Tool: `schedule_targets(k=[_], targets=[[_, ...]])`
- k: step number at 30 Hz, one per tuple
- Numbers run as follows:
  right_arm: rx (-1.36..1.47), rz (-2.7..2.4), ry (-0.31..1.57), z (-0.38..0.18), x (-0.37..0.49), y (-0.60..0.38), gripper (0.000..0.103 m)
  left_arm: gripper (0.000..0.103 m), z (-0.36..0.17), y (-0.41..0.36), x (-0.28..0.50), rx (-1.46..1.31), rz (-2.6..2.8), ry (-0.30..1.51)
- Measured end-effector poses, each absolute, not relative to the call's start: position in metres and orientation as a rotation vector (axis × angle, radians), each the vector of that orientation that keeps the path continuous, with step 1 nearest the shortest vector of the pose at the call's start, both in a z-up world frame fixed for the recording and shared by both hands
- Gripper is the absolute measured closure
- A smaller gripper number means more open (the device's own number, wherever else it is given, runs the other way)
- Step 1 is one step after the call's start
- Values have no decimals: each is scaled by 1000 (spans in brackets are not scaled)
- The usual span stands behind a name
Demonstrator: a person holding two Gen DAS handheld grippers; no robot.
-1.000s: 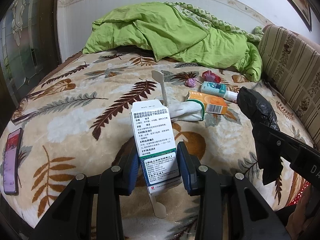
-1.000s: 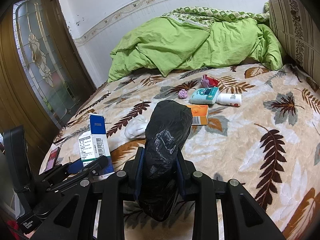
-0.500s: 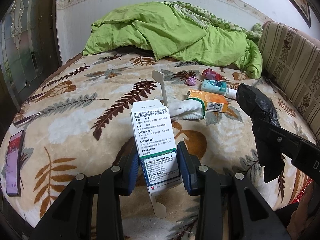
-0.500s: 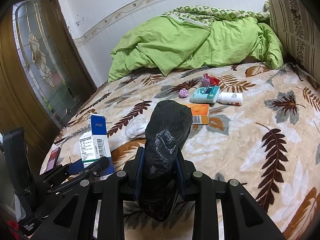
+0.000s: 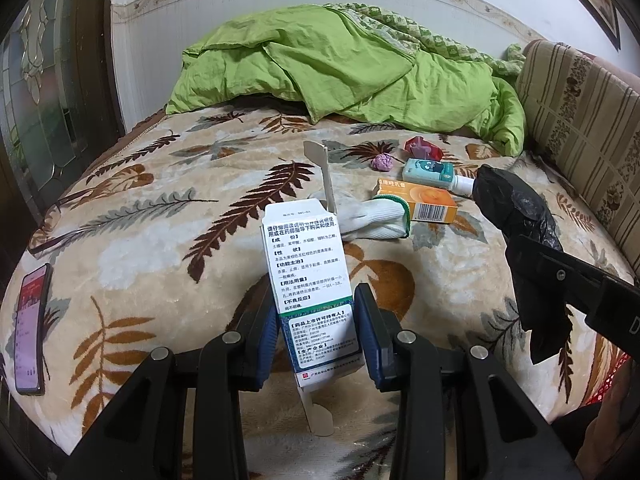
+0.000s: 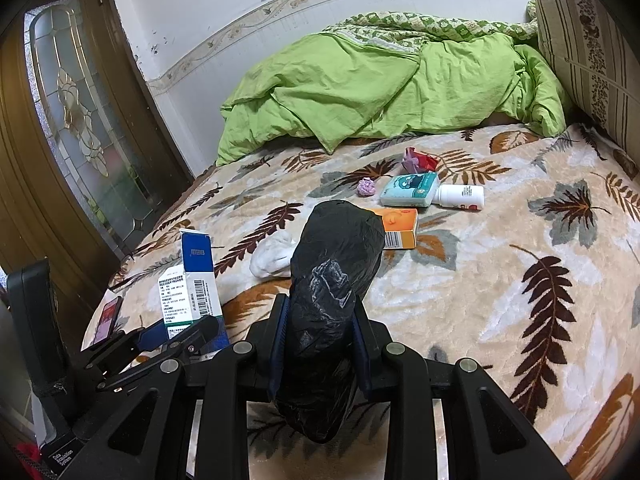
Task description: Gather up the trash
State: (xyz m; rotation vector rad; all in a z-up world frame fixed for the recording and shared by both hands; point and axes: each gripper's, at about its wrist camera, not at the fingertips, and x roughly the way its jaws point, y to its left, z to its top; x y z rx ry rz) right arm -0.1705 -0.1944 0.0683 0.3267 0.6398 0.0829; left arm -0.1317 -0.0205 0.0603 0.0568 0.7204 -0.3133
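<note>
While hovering over the leaf-patterned bed blanket's (image 5: 132, 248) near edge, left gripper (image 5: 316, 328) is clamping a white-and-blue medicine carton (image 5: 308, 276); right gripper (image 6: 318, 346) is clenching a crumpled black plastic bag (image 6: 332, 280).

My left claw (image 5: 316, 332) grips box (image 5: 310, 280), sock (image 5: 372, 220) just behind it, phone (image 5: 30, 328) far left, bag (image 5: 516, 216) at right.

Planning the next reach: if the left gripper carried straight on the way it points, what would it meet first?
Probably the white sock lying just past the white medicine box clamped in the left gripper; the orange box sits behind it. Depth is uncertain; it could hit the blanket first.
</note>
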Motion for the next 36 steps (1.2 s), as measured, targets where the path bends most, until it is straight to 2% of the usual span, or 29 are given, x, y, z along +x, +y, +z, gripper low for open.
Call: schedule_targets(k=[19, 36], targets=[[361, 75, 623, 73, -176, -202, 73, 67, 68, -23, -141, 62, -368, 706], [458, -2, 518, 132, -304, -267, 72, 67, 121, -89, -213, 135, -683, 636]])
